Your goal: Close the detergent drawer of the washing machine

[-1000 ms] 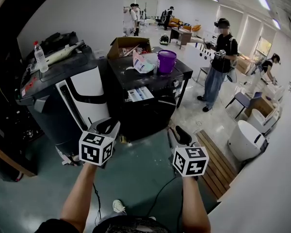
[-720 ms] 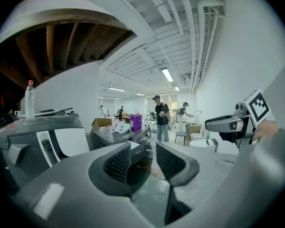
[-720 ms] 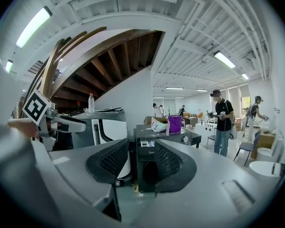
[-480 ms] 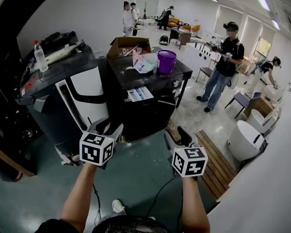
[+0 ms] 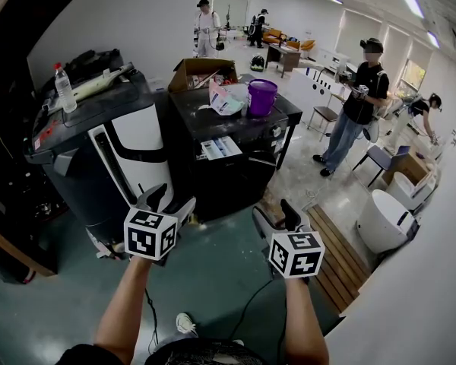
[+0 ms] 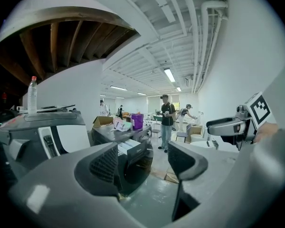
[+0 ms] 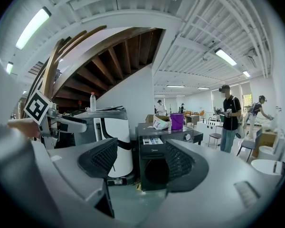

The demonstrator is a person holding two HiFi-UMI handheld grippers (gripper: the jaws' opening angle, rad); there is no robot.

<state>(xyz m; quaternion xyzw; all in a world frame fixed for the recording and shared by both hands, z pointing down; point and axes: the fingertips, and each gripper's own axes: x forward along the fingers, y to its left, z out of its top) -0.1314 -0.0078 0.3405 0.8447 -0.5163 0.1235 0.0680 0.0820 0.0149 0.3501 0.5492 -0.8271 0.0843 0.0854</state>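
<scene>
The black washing machine (image 5: 239, 169) stands ahead on the floor, and its detergent drawer (image 5: 220, 147) sticks out of the top front, showing white and blue compartments. My left gripper (image 5: 169, 201) hovers short of the machine's lower left, open and empty. My right gripper (image 5: 274, 215) hangs level with it near the lower right; its jaws have just been opening, with nothing between them. The drawer (image 7: 152, 140) shows between the right gripper's (image 7: 141, 160) spread jaws, far off. In the left gripper view the machine (image 6: 133, 163) sits beyond the left gripper (image 6: 145, 163).
A grey-and-white appliance (image 5: 110, 154) with a water bottle (image 5: 64, 88) on top stands left of the machine. A purple bucket (image 5: 261, 96) and papers rest on the machine's lid; a cardboard box (image 5: 201, 71) sits behind. A person (image 5: 359, 105) stands right; a white bin (image 5: 384, 219) and wooden slats (image 5: 342, 261) lie nearer.
The jaws of both grippers have spread wider apart while both hands stayed almost in place. The people in the background have walked on.
</scene>
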